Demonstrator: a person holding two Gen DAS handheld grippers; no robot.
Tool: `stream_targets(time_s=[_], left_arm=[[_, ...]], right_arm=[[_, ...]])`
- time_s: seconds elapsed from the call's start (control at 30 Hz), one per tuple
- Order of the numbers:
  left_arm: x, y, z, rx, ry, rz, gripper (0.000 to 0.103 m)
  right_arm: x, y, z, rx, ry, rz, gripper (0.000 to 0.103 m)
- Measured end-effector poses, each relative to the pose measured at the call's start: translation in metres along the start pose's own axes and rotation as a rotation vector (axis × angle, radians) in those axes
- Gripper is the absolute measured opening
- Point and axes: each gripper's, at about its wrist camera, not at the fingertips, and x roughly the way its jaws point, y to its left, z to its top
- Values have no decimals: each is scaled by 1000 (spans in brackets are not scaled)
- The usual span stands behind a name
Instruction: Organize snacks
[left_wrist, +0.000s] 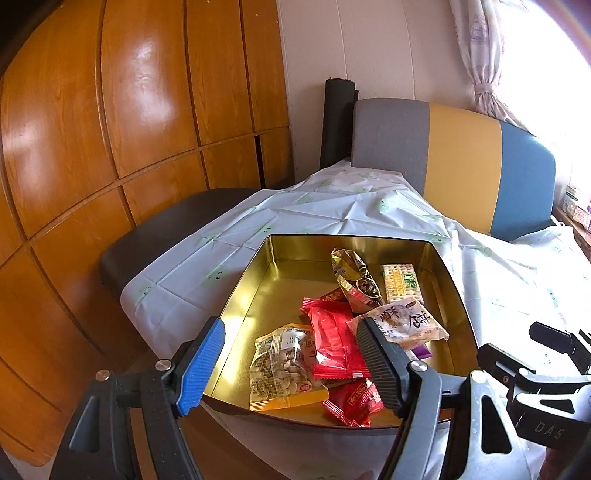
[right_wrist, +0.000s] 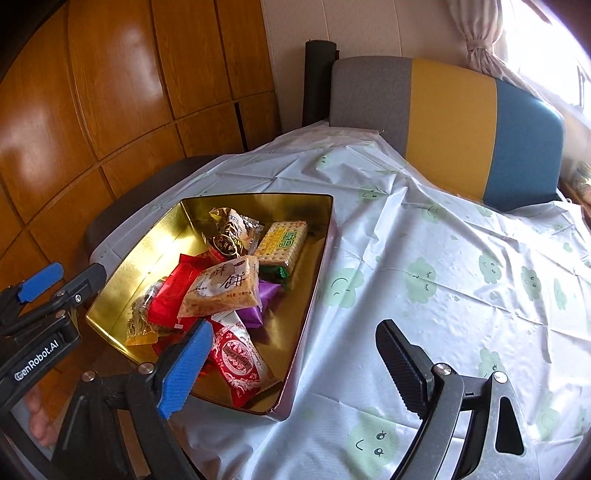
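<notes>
Left hand-held gripper (left_wrist: 291, 354), at the bottom of its view, gapes wide and empty over the gold tin's (left_wrist: 258, 266) near end, snack packets (left_wrist: 332, 332) between its fingers; to grab one cleanly, drop straight and close on a single wrapper. Right hand-held gripper (right_wrist: 291, 369), bottom centre, is wide open and empty, astride the tin's right wall above the counter (right_wrist: 443, 258).

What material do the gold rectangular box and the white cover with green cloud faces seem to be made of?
The gold rectangular box looks like thin metal, probably tinplate: its inner walls are mirror-glossy and reflect the light and the snack packets. The white cover with green cloud faces looks like thin plastic sheet, not woven cloth: it keeps sharp fold creases and shines faintly.
</notes>
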Motion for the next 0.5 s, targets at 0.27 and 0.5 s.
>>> stream_targets(time_s=[0.27,0.5], left_arm=[[1,1,-1,0,6,5,75],[0,2,-1,0,5,9,75]], right_arm=[[-1,3,-1,-4,-2,1,90],[-1,3,-1,-6,-3,0,90]])
